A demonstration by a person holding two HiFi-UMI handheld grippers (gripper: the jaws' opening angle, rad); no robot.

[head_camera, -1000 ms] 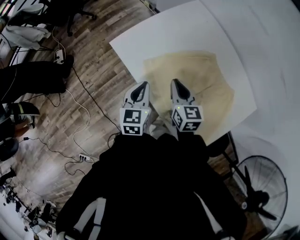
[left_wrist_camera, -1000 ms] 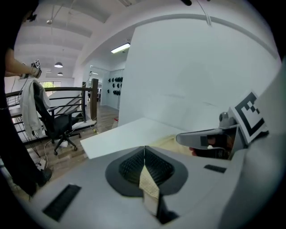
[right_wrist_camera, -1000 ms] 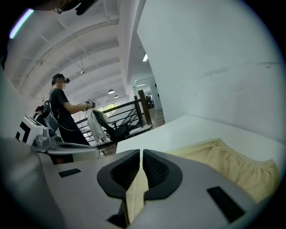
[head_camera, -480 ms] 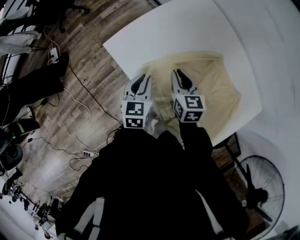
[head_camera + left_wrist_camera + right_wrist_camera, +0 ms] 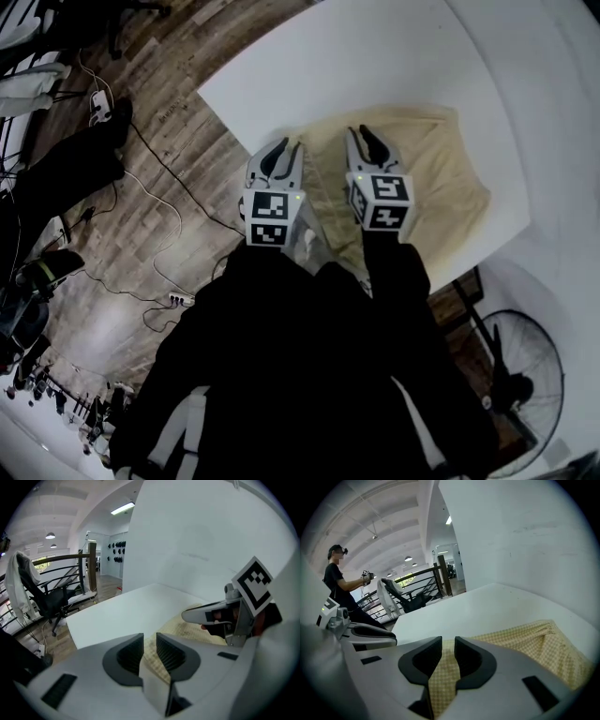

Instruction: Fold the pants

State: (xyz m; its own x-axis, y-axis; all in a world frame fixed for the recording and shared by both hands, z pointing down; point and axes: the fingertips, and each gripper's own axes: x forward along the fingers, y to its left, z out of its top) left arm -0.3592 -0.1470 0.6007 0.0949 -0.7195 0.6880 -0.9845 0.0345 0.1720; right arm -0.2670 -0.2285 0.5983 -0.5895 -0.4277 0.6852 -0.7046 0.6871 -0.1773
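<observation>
Wood floor (image 5: 192,103) w/ loose cables (image 5: 155,206) fills the far left of the head view, then the white counter (image 5: 375,66) takes over. First in line is my left gripper (image 5: 280,150), its jaws nearly together on a thin strip of the pants (image 5: 441,178) at their near-left edge; left gripper view shows the checked cloth pinched between them. Just beside it on the right is my right gripper (image 5: 367,139), also clamped on pants fabric, a fold of yellow check running up through the narrow gap in right gripper view. Rest of the pants lies spread on the counter beyond and to the right, bunched a bit at the far end, near the counter's right edge. A fan (image 5: 525,375) stands on the floor past that. Risks as I judge them: both pinches look thin, so a quick pull could slip the cloth out of one gripper, prob. the left. If the two don't travel level & together, the fold will skew. Dragging instead of lifting could wrinkle the bunched end or pull it off the counter edge.
</observation>
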